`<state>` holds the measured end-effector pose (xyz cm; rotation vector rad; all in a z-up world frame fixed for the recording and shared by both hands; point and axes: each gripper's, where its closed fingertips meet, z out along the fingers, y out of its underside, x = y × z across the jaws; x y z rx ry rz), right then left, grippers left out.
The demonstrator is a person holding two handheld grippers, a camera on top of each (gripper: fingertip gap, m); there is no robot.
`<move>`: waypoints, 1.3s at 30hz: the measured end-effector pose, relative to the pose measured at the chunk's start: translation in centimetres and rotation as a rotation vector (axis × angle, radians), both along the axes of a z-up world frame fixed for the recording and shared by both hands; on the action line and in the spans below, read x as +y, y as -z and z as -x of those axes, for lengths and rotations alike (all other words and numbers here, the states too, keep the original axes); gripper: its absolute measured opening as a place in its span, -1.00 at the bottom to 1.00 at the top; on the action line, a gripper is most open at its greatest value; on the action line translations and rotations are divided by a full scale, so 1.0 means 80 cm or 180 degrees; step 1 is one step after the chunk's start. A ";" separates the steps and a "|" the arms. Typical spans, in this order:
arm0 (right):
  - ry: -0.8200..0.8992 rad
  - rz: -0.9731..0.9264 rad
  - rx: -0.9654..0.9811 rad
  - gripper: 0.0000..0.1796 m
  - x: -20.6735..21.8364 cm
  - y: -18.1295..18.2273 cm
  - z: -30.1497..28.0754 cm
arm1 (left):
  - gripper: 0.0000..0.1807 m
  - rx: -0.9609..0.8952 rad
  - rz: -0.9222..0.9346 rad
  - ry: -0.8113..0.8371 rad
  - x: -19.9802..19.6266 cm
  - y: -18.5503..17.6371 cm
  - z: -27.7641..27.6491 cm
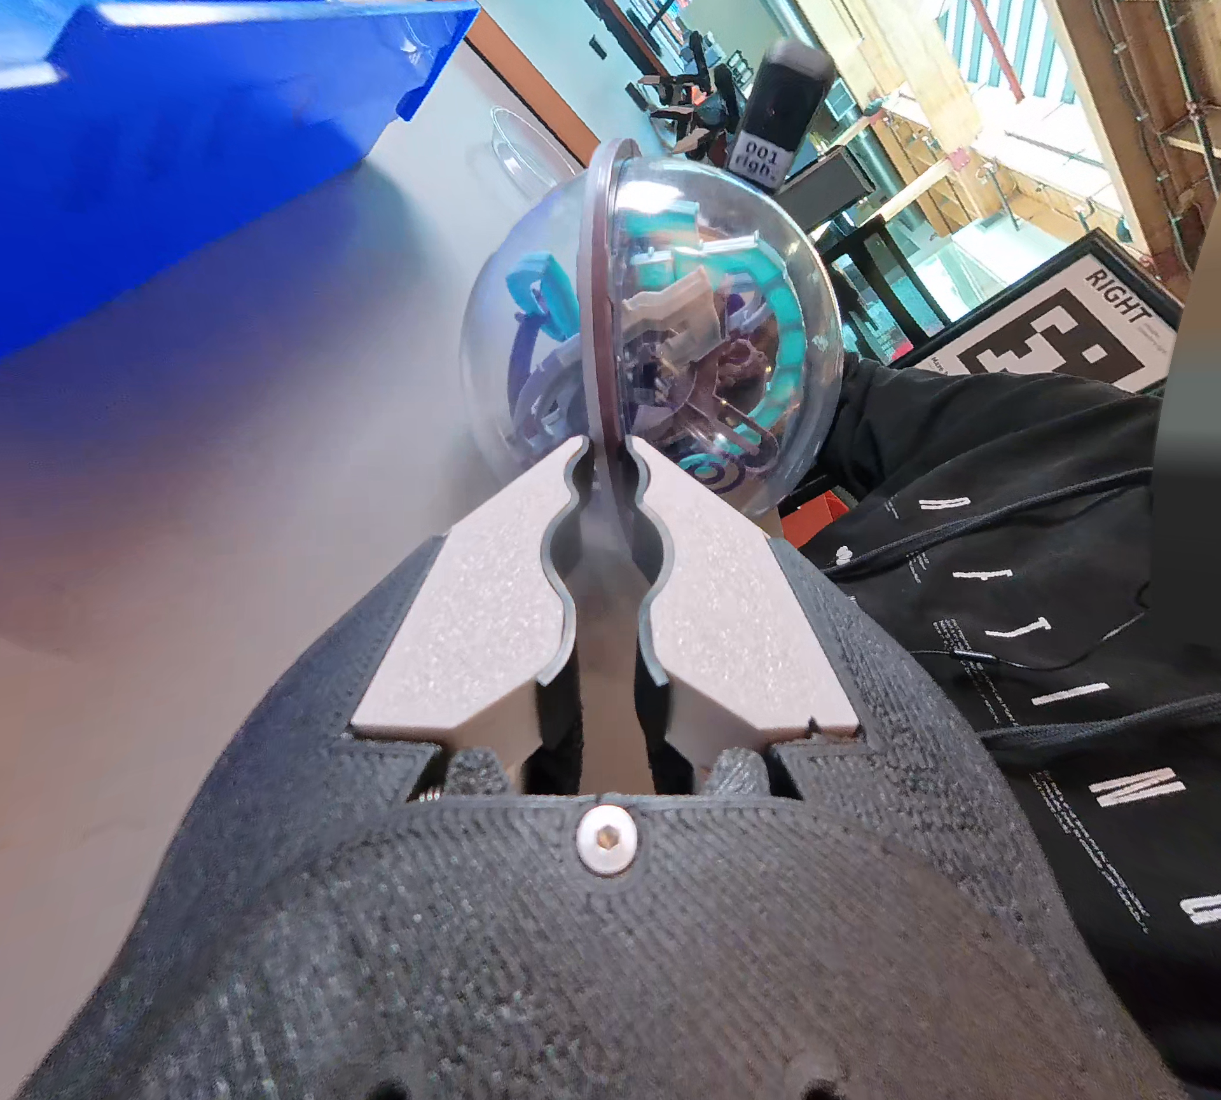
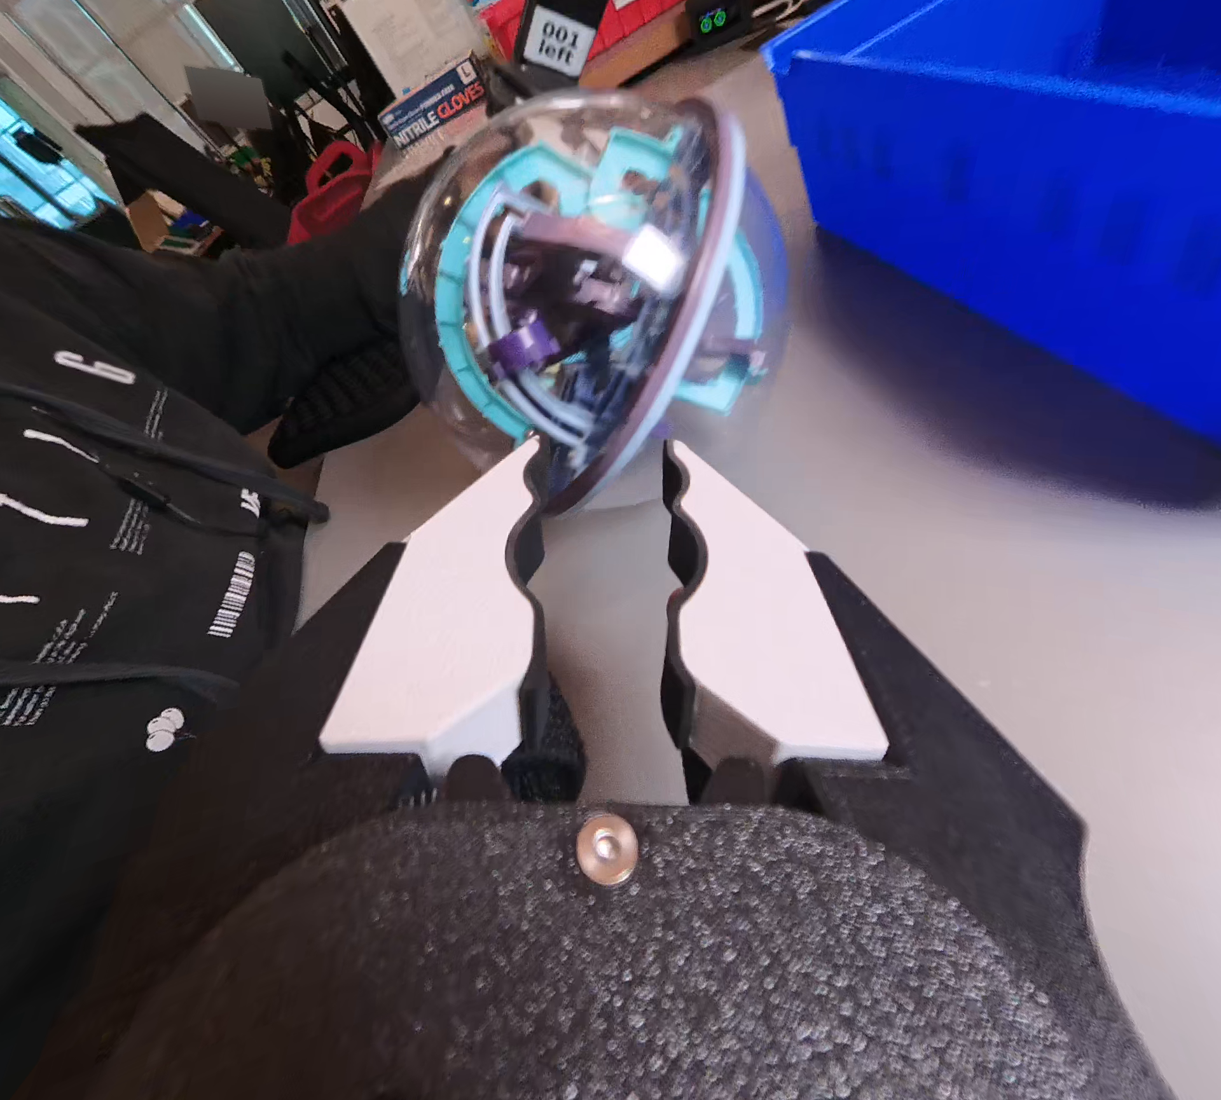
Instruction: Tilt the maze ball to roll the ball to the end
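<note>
The maze ball [image 1: 661,328] is a clear sphere with teal, purple and white tracks inside and a dark ring around its middle. It is held above the grey table [image 1: 231,507]. My left gripper [image 1: 606,448] is shut on that ring at the ball's near edge. In the right wrist view the maze ball [image 2: 581,282] is blurred. My right gripper [image 2: 601,455] is open, and the ring's lower edge sits between its jaws, against the left finger [image 2: 462,592]. I cannot pick out the small ball inside.
A blue bin [image 1: 198,143] [image 2: 1024,176] stands on the table beside the ball. A clear plastic dish [image 1: 522,143] lies behind it. A person's black sweater [image 1: 991,573] [image 2: 99,474] is close on the other side. A framed marker board [image 1: 1057,341] leans nearby.
</note>
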<state>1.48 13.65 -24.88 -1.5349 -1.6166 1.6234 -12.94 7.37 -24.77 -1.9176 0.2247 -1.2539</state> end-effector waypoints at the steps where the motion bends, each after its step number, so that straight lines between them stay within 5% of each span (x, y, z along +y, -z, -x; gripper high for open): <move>1: 0.0024 0.0008 0.0008 -0.65 0.012 -0.005 0.004 | -0.93 0.0004 -0.0021 0.0037 0.003 -0.001 0.000; 14: -0.0191 0.1229 -0.0196 -0.94 0.023 -0.005 0.035 | -0.91 -0.0021 -0.0329 -0.0147 0.029 -0.012 0.014; 22: 0.0155 0.1923 -0.0353 -0.95 0.029 0.003 0.033 | 0.11 0.0932 -0.1698 -0.0424 0.019 -0.069 -0.001; 25: 0.0254 0.2040 -0.0399 -0.94 0.027 0.006 0.034 | 0.24 0.1419 -0.1933 -0.0263 0.017 -0.060 -0.031; 28: 0.0281 0.2017 -0.0394 -0.94 0.025 0.009 0.035 | 0.25 0.1789 -0.1994 -0.0129 0.023 -0.041 -0.050; 39: 0.0362 0.1815 -0.0383 -0.92 0.020 0.017 0.028 | 0.13 0.1672 -0.1927 -0.0089 0.026 -0.045 -0.049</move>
